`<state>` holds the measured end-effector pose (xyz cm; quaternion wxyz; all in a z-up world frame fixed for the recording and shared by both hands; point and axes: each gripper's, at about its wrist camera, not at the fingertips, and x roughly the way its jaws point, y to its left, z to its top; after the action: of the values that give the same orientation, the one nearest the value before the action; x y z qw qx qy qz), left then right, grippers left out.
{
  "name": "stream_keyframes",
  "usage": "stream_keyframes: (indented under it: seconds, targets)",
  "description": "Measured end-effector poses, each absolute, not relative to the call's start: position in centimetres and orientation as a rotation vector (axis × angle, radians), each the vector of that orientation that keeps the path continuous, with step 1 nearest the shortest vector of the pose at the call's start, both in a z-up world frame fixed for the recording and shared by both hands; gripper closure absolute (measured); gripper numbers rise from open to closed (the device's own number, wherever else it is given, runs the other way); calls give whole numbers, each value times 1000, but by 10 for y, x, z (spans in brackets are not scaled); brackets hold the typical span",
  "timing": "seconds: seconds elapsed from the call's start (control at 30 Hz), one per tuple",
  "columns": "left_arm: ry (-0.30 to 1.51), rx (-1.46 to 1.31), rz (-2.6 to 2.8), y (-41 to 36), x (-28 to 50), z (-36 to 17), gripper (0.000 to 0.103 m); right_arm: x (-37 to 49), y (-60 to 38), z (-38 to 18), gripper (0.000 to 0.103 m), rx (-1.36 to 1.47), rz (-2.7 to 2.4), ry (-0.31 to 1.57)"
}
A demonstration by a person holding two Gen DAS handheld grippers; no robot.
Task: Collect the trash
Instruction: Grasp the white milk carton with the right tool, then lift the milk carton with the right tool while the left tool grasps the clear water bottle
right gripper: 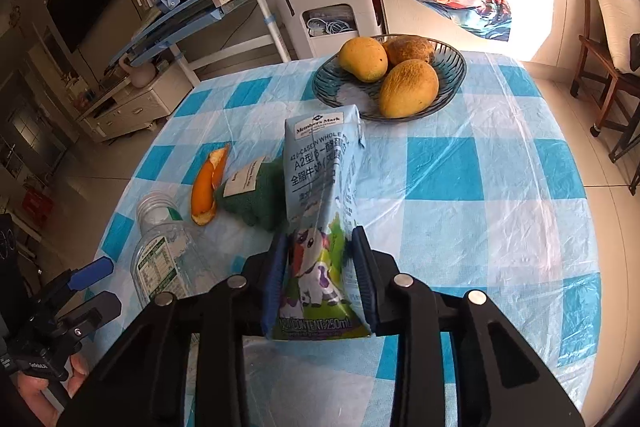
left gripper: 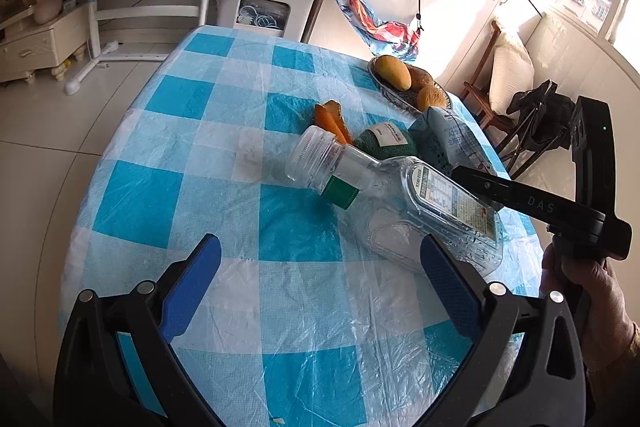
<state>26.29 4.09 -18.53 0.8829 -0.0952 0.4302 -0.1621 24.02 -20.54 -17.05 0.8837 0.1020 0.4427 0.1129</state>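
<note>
My right gripper (right gripper: 320, 251) is shut on a light blue milk carton (right gripper: 320, 187) with a cartoon cow, pinching its lower part. The carton also shows in the left wrist view (left gripper: 448, 139). My left gripper (left gripper: 320, 259) is open with blue pads, just short of an empty clear plastic bottle (left gripper: 384, 195) lying on its side; the bottle's base is beside the right pad. The bottle also shows in the right wrist view (right gripper: 164, 251). An orange peel (right gripper: 206, 187) and a green crumpled wrapper with a white label (right gripper: 256, 195) lie between bottle and carton.
A glass bowl (right gripper: 452, 67) holding three mangoes (right gripper: 408, 87) stands at the table's far side. The table has a blue and white checked plastic cover (left gripper: 224, 187). A wooden chair (right gripper: 604, 67) stands to the right; a desk and white appliance stand beyond the table.
</note>
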Motion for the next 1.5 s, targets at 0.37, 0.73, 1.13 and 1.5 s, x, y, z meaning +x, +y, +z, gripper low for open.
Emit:
stream_keyframes:
  seconds: [0.37, 0.73, 1.13, 1.5]
  targets:
    - [913, -231, -339, 41, 238, -180, 6, 142, -218, -169, 70, 310, 318, 960]
    - [892, -219, -287, 1, 243, -152, 6, 77, -230, -166, 71, 404, 302, 896]
    - [889, -121, -202, -23, 239, -151, 6, 76, -241, -171, 70, 446, 319, 874]
    - [936, -126, -169, -60, 271, -164, 6, 79, -244, -173, 69, 469, 337, 878]
